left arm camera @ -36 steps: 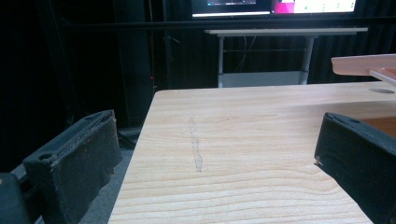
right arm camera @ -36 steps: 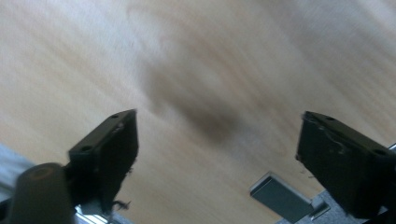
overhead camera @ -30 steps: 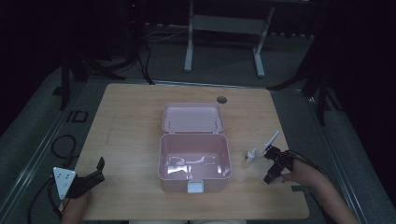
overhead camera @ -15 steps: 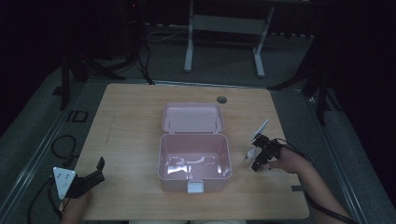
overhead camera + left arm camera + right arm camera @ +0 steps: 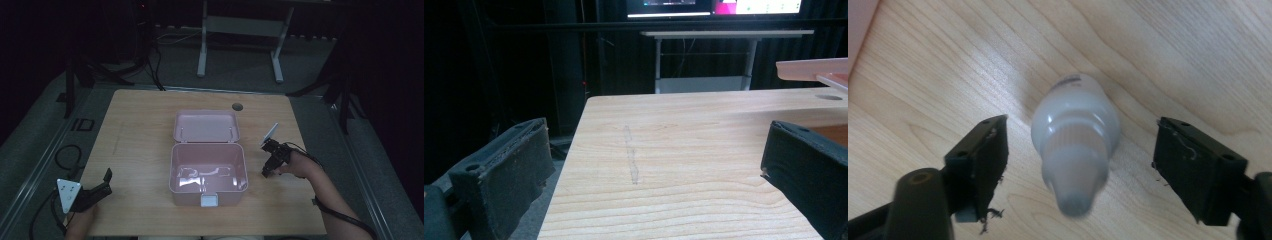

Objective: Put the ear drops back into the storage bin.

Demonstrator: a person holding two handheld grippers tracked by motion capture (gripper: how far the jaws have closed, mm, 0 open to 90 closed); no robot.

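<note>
Right tool (image 5: 1078, 170) spread wide, straddling small white bottle (image 5: 1075, 137) standing on table (image 5: 1173, 60), untouched.

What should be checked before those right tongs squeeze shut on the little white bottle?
1. Right tongs open: ok.
2. Bottle sits between the jaws: ok.
3. Jaws clear of the bottle on both sides: ok.
4. Bottle standing steady on the table: cannot tell; the view looks down on its tip.
5. Box open, lid back: ok.
6. Left tongs open and well away, near the table's corner: ok.
</note>
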